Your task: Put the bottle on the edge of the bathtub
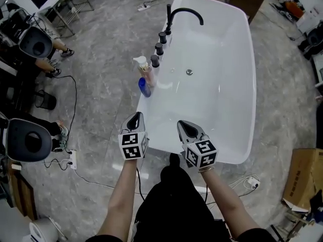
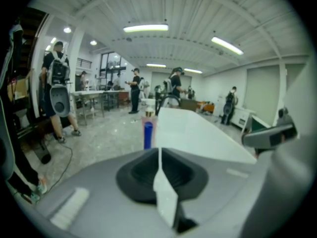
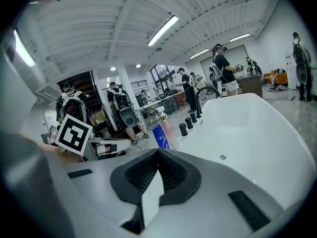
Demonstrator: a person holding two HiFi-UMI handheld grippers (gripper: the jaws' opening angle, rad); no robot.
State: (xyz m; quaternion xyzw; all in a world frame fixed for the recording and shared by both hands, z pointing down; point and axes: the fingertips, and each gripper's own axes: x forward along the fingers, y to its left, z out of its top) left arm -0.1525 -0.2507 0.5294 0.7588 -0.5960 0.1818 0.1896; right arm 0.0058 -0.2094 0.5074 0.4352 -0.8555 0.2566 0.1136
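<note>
**Both jaws shut and empty; bottles stand on the tub's left rim**

The grey stone-patterned floor [image 1: 101, 89] has a dull sheen. The left gripper [image 1: 134, 120], a smooth grey shell with black ribbed pads, has its jaws pressed together with nothing between them. It hangs over the near end of the tub.

Ahead of it, a small blue plastic cylinder bottle [image 1: 145, 87] stands upright on the tub's left edge. It is just beside a taller, pale pinkish pump bottle with a white head [image 1: 145, 68]. Whether the two touch cannot be made out. Their labels are too blurred to read.

Further along that rim sit three black round knobs [image 1: 159, 48] and a thin black arched faucet [image 1: 184, 13].

The glossy white oval bathtub [image 1: 251, 84] curves smoothly, with a small metal drain [image 1: 189, 72] in its basin.

The right gripper [image 1: 186, 127], of the same build, also has its jaws together on nothing. It is above the near rim.

At far right, a brown cardboard box [image 1: 303, 178] is cut off by the frame.
</note>
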